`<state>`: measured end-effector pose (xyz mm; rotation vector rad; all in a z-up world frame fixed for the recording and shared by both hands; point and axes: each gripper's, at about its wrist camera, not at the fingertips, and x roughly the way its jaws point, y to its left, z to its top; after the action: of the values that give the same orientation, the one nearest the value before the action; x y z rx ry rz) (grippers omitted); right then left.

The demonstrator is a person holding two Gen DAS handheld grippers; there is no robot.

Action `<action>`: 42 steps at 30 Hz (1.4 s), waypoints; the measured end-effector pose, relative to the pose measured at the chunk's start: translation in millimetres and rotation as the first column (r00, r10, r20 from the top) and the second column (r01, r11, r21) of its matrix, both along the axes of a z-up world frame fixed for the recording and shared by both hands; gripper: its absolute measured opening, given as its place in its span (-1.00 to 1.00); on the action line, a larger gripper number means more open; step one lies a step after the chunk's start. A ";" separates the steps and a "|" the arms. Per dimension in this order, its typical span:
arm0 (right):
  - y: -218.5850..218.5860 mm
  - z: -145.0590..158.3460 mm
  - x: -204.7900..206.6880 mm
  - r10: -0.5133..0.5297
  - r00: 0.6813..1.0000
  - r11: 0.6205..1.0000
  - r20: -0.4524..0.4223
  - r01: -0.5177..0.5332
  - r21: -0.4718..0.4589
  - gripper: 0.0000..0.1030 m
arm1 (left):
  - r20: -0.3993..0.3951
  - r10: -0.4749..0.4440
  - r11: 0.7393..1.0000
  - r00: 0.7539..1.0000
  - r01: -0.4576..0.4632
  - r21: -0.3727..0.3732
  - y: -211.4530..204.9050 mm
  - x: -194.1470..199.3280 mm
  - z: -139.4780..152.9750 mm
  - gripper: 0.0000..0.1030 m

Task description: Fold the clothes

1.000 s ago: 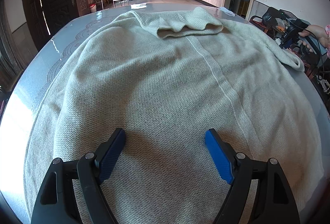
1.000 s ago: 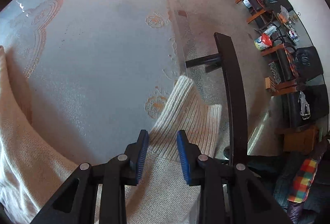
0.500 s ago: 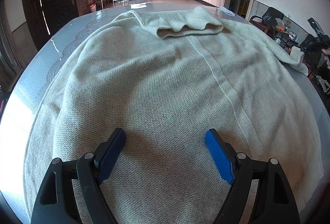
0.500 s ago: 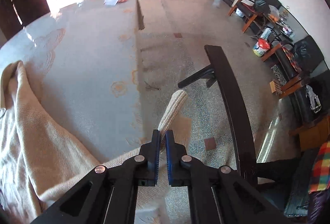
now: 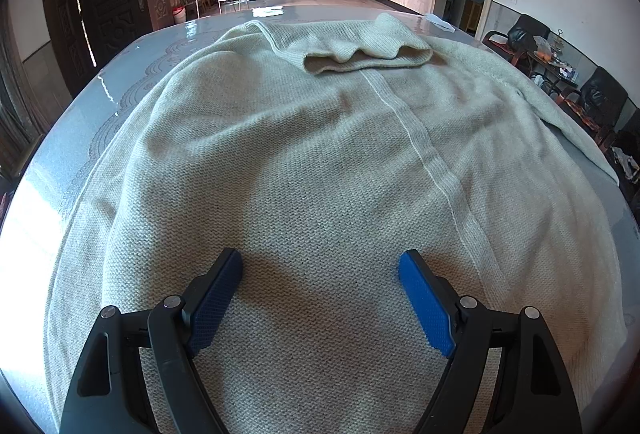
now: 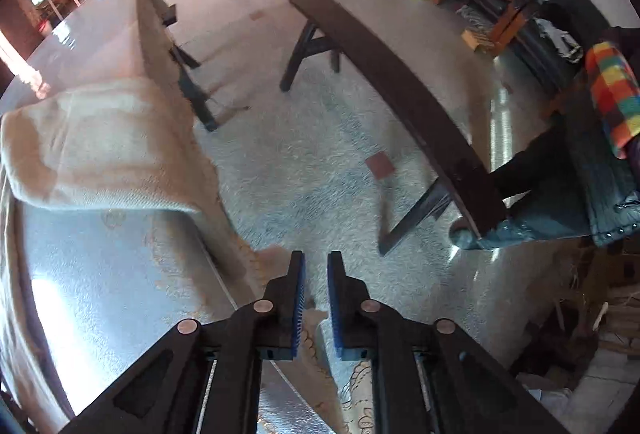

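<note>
A: Found the left gripper (image 5: 320, 262) yet?

B: Yes. Held low over the beige knitted sweater (image 5: 320, 154), blue ribbed pads (image 5: 216, 298) spread wide apart, gripping nothing.

A: And the sweater, lying where?

B: Spread flat across the grey glass-topped table (image 5: 80, 138), covering most of it. Folded at the far end, with one ribbed sleeve (image 5: 360, 46) laid across the body. Draped over the table's right edge as well.

A: Anything to report on the right gripper (image 6: 316, 258)?

B: Pointing past the table edge toward the speckled floor (image 6: 320, 170). Pads drawn nearly together, leaving only a slim gap. Blurred beige cloth trailing from the table edge down to the left pad. Cannot tell whether pinched or merely touching.

A: Seen anything else from that side?

B: A thick beige fold of sweater (image 6: 100, 138) resting on the tabletop to the left, and a long dark wooden bench (image 6: 420, 102) standing on the floor, well apart from the table.
</note>
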<state>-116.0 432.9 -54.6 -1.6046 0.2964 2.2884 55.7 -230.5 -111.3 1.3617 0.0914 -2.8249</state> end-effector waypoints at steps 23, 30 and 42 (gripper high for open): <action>-117.1 10.6 -229.0 0.429 0.902 0.875 0.048 -0.428 0.226 -0.31 | 0.003 -0.062 0.998 0.998 0.062 0.005 -8.9 28.0 1.3 0.60; -215.1 53.4 -195.6 0.617 0.764 0.786 -0.192 -0.609 0.103 -0.29 | 0.015 -0.033 0.999 0.999 0.033 -0.007 -5.9 26.9 5.4 0.60; -436.4 6.2 -245.0 0.734 0.642 0.507 -0.222 -0.736 -0.449 -0.28 | -0.061 0.131 0.990 0.989 -0.128 0.056 -41.9 44.0 24.4 0.60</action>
<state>-361.0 -3.4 -48.5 -2.3503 0.2478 3.0297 99.7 -272.4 -86.9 1.2248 0.2467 -2.7766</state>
